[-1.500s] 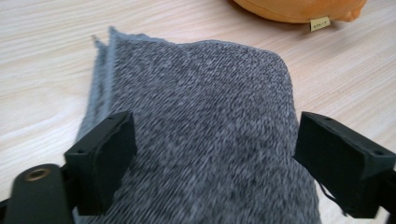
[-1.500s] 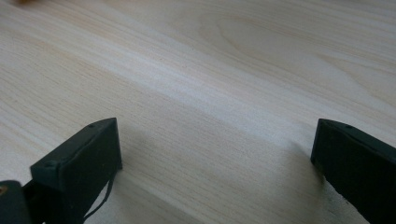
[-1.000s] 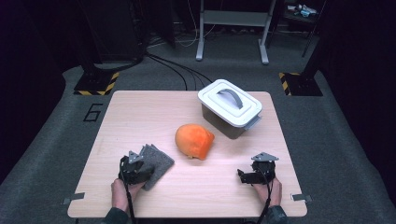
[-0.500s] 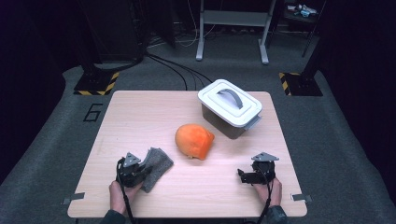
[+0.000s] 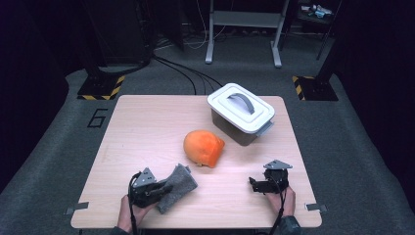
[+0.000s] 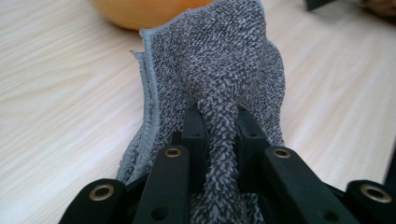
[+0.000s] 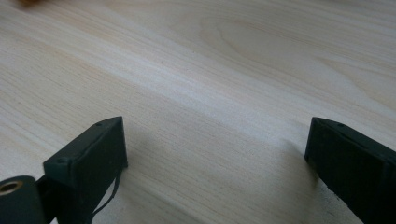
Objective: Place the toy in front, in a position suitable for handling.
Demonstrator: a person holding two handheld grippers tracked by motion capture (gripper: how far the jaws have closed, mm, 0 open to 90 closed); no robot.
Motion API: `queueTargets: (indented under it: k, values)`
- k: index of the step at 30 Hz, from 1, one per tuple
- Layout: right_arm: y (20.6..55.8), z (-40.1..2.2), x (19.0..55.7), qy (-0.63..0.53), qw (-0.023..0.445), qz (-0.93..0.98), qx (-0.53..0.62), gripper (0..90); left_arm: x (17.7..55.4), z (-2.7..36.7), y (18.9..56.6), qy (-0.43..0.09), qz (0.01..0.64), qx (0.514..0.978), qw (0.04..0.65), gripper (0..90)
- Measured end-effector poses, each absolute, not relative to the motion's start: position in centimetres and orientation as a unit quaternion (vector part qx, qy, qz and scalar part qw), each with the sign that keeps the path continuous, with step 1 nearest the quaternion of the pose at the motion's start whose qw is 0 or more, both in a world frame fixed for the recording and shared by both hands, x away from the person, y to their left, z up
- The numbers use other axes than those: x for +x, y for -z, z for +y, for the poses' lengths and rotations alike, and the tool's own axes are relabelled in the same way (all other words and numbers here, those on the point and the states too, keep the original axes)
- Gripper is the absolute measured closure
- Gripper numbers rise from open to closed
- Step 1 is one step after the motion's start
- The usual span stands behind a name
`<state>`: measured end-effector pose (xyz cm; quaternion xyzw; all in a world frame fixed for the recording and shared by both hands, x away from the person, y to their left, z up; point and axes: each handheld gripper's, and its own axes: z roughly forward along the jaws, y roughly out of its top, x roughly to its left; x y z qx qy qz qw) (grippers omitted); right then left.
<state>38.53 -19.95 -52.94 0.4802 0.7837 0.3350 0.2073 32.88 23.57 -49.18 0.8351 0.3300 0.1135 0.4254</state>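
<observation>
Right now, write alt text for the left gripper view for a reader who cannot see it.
The left gripper has its two black jaws shut on a bunched fold of a grey knitted cloth, which spreads out ahead of them over a pale wooden table. The rounded edge of an orange object shows just beyond the cloth.

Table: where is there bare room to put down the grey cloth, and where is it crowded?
The table is bare along its far left, beside the lidded white box, and in front between the left gripper pinching the grey cloth and the open right gripper. The middle is crowded: the orange object lies near the box.
</observation>
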Motion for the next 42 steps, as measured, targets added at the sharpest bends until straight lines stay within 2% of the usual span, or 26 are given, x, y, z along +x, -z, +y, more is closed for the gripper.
queueTargets:
  k: [6,17,18,20,22,24,27,32,42]
  values:
    - [52.9,-20.0,38.5,-0.335,0.208,0.783,0.481,4.8,32.9,20.4,50.0,-0.086,0.275,0.861,0.419,77.7]
    - [52.9,-20.0,38.5,-0.334,0.209,0.783,0.481,4.8,33.3,15.8,50.9,-0.058,0.223,0.886,0.403,75.0]
    - [52.9,-20.0,38.5,-0.334,0.21,0.782,0.482,4.8,33.5,15.4,51.1,-0.059,0.221,0.889,0.398,72.4]
    - [52.9,-20.0,38.5,-0.334,0.21,0.782,0.482,4.8,33.7,15.3,51.2,-0.054,0.221,0.89,0.395,60.8]
    - [52.9,-20.0,38.5,-0.334,0.209,0.782,0.482,4.7,33.7,15.4,51.1,-0.063,0.228,0.89,0.389,44.0]
    - [52.9,-20.0,38.5,-0.334,0.209,0.782,0.482,4.7,33.6,15.8,50.9,-0.07,0.241,0.884,0.394,31.9]
    - [52.9,-20.0,38.5,-0.334,0.209,0.782,0.483,4.7,33.5,16.3,50.6,-0.079,0.256,0.877,0.398,21.1]
    - [52.9,-20.0,38.5,-0.334,0.209,0.782,0.483,4.8,33.1,18.9,50.0,-0.107,0.299,0.854,0.411,14.4]
    - [52.9,-20.0,38.5,-0.34,0.205,0.778,0.487,6.5,34.0,26.1,51.4,-0.17,0.443,0.793,0.382,10.9]
